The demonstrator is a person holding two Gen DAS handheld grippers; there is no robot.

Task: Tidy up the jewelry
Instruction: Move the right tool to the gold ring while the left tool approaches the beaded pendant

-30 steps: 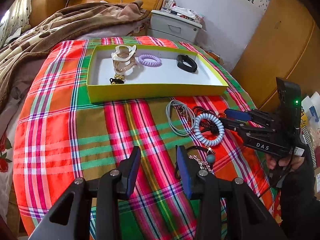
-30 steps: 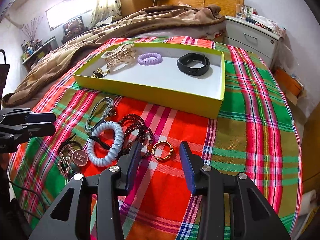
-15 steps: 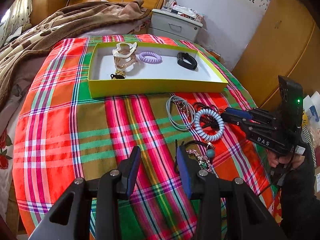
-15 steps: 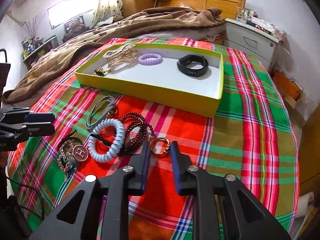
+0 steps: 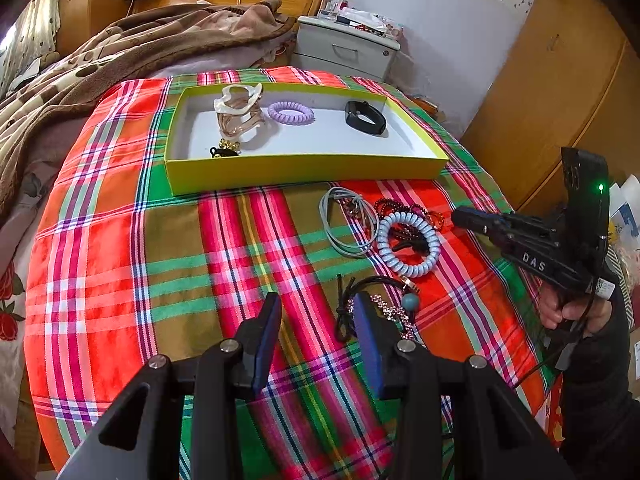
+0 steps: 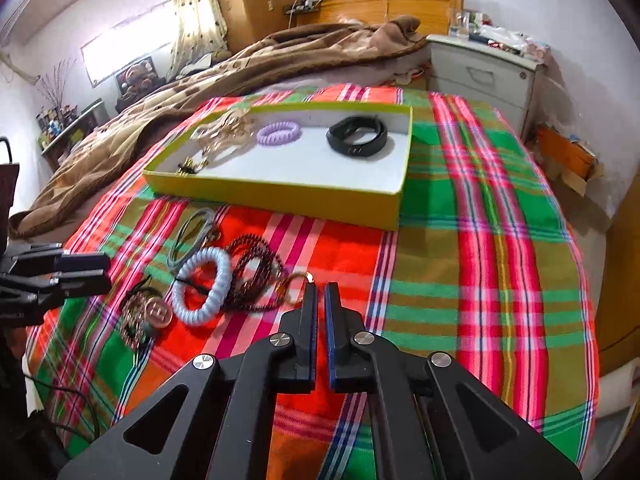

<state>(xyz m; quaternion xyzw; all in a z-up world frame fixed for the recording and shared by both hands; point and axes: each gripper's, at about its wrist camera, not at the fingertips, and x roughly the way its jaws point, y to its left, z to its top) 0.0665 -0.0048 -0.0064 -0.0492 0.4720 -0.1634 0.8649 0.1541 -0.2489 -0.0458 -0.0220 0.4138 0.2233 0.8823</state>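
Note:
A yellow tray (image 5: 304, 168) on the plaid cloth holds hair claws (image 5: 236, 112), a purple coil tie (image 5: 291, 111) and a black band (image 5: 365, 118). In front of it lie a grey cord loop (image 5: 348, 220), a blue coil tie (image 5: 408, 244), dark beads (image 6: 256, 276) and a gold ring (image 6: 294, 288). My right gripper (image 6: 321, 292) has its fingers nearly together at the ring's edge; the ring is partly hidden, so a grip is unclear. My left gripper (image 5: 316, 316) is open above the cloth, beside a black cord with a teal bead (image 5: 410, 301).
A brown blanket (image 5: 120, 64) covers the bed behind the tray. A white nightstand (image 5: 344, 48) stands at the back right, with wooden wardrobes (image 5: 560, 80) on the right. The cloth drops off at the right edge.
My right gripper's fingers have closed from wide open to nearly together at the gold ring. My left gripper has stayed open and drawn back a little.

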